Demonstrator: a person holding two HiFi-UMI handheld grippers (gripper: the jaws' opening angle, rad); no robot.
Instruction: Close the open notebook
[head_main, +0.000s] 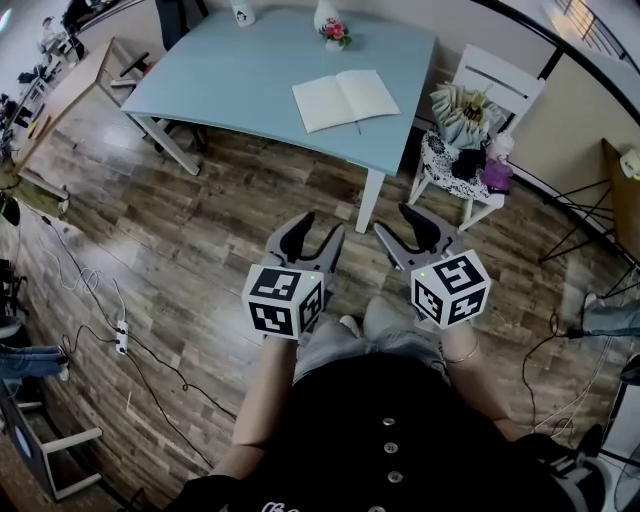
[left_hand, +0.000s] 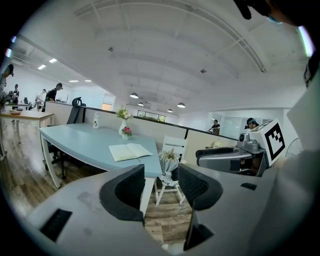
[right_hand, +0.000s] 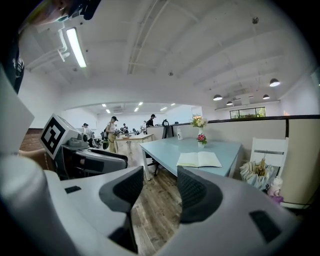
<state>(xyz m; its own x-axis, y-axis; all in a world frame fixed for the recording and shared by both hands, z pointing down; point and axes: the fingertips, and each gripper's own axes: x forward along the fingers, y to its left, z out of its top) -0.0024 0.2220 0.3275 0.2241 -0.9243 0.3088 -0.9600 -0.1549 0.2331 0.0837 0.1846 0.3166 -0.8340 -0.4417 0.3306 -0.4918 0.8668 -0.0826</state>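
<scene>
An open notebook (head_main: 345, 99) with blank cream pages lies flat on the light blue table (head_main: 230, 70), near its front right corner. It also shows as the notebook (left_hand: 129, 151) in the left gripper view and the notebook (right_hand: 199, 159) in the right gripper view. My left gripper (head_main: 315, 232) and right gripper (head_main: 402, 226) hang side by side over the wooden floor, well short of the table. Both point toward the table. The left gripper (left_hand: 161, 182) and the right gripper (right_hand: 160, 187) each stand open with nothing between the jaws.
A white vase with pink flowers (head_main: 332, 28) and a white bottle (head_main: 243, 12) stand at the table's far edge. A white chair (head_main: 470, 120) loaded with paper items and a bag stands right of the table. Cables and a power strip (head_main: 122, 335) lie on the floor at left.
</scene>
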